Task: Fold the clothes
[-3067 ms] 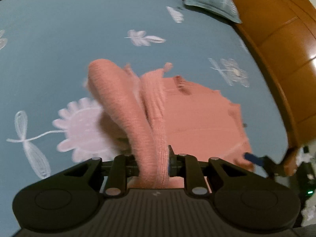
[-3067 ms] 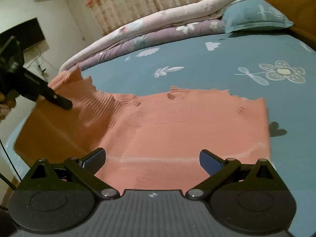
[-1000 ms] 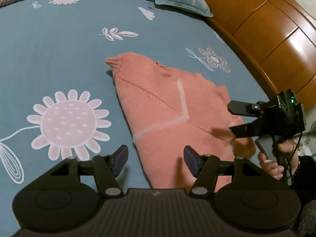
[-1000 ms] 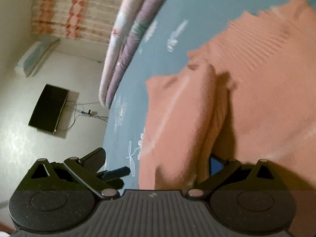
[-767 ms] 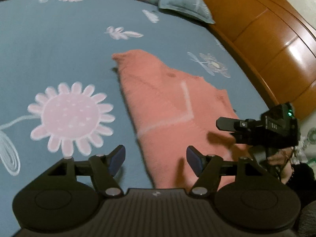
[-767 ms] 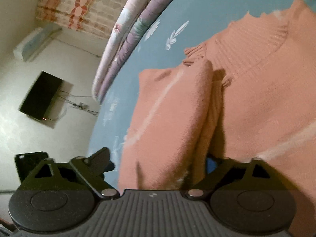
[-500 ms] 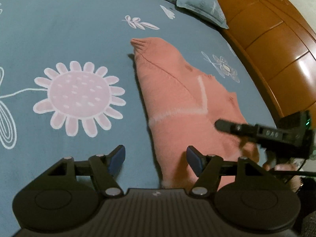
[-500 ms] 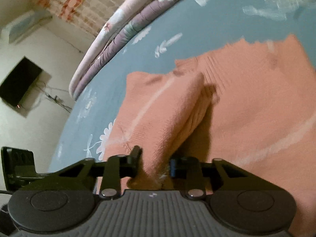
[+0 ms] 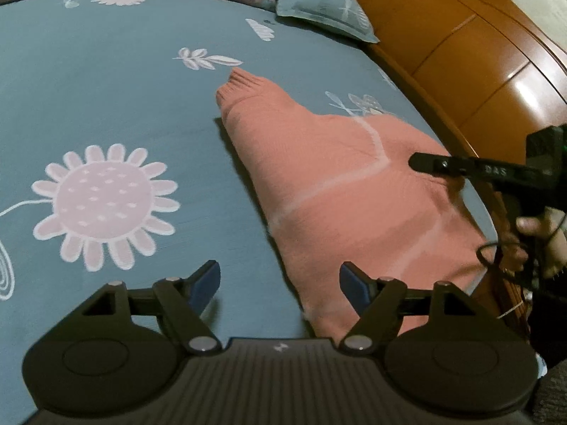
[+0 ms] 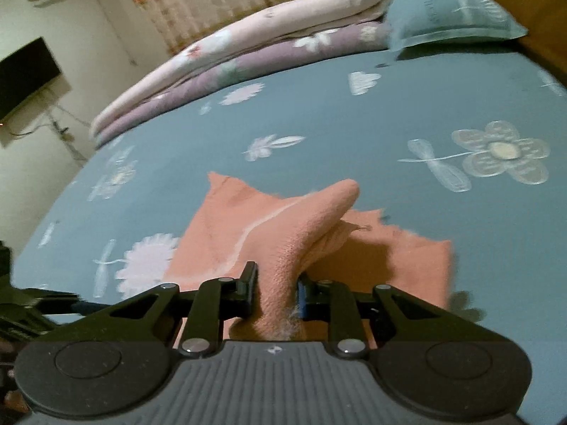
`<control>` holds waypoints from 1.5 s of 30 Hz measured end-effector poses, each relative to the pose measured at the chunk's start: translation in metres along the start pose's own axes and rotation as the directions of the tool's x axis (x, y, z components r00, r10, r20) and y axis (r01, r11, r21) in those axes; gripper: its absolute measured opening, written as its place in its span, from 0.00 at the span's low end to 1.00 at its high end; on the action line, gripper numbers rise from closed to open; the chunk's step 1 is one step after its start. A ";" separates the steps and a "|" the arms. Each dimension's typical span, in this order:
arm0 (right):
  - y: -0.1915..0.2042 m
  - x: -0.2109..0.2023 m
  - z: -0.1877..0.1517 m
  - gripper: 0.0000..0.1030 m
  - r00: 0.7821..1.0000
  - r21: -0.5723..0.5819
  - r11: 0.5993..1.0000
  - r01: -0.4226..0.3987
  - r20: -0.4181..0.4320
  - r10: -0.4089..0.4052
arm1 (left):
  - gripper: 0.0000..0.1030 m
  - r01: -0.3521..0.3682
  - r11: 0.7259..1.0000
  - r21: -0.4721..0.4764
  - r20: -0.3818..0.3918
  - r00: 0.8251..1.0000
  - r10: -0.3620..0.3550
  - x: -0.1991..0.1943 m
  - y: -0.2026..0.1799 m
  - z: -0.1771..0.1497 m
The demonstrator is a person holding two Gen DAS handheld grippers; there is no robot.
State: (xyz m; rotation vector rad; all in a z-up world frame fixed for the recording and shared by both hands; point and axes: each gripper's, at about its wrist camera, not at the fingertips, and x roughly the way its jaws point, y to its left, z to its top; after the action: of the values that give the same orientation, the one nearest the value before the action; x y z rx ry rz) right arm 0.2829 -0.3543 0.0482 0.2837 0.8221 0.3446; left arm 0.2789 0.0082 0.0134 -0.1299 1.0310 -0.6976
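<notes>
The right tool (image 10: 274, 295) has just been closing and now pinches a bunched fold of the salmon-pink knitted sweater with pale stripes (image 10: 294, 233) between its pads; the knit rises from the pinch in a soft ridge running away ahead of the tool. The left tool (image 9: 280, 281) has just been opening, its jaws wide with nothing between them, poised over the teal flower-printed bedsheet (image 9: 106, 88) just beside the sweater's near edge, which lies ahead and to its right. The rest of the garment is spread flat on the bed.

The knit looks light, thick and limp: it will sag and drag rather than keep shape, so a single-point pinch will likely trail the remainder. The ribbed cuff (image 9: 235, 83) far ahead of the left tool, or the near hem corner, seems the surest hold.
</notes>
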 end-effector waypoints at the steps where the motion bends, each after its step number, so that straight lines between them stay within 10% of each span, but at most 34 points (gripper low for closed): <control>1: -0.007 -0.001 0.000 0.26 1.000 0.009 1.000 0.016 -0.006 -0.016 | 0.73 0.000 1.000 0.009 -0.003 1.000 0.000 0.001 -0.003 0.001; 7: -0.057 0.018 -0.028 0.26 0.992 0.115 0.989 0.093 -0.100 -0.082 | 0.73 0.003 0.999 0.044 -0.031 1.000 -0.002 0.012 -0.016 0.002; 18: -0.069 -0.007 -0.049 0.24 0.996 0.185 0.978 0.092 -0.023 -0.090 | 0.73 0.008 0.997 0.076 -0.046 0.999 -0.005 0.019 -0.027 0.008; 22: -0.082 0.004 -0.055 0.44 0.993 0.222 0.968 0.119 -0.048 -0.111 | 0.73 0.009 0.995 0.102 -0.070 0.998 -0.002 0.031 -0.032 0.014; 27: -0.066 -0.042 -0.048 0.46 0.971 0.179 0.959 0.217 0.064 -0.232 | 0.73 0.000 0.985 0.172 -0.043 0.999 0.007 0.031 -0.044 0.028; 31: -0.032 -0.050 -0.049 0.55 0.981 0.084 0.988 0.128 0.136 -0.138 | 0.73 0.000 0.974 0.227 -0.019 1.000 0.004 0.038 -0.054 0.048; 35: -0.020 -0.003 -0.074 0.51 0.980 -0.029 0.980 0.195 0.042 -0.193 | 0.73 0.006 0.965 0.262 -0.004 1.000 -0.005 0.051 -0.070 0.064; 45: -0.031 -0.003 -0.091 0.50 0.975 -0.033 0.982 0.188 0.124 -0.183 | 0.83 0.133 0.940 0.314 -0.073 0.991 -0.116 0.124 -0.093 0.062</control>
State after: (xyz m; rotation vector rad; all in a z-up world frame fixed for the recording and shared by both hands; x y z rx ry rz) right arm 0.2181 -0.3739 -0.0207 0.1825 0.7152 0.1683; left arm 0.3256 -0.1509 -0.0080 0.1061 0.9530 -0.9792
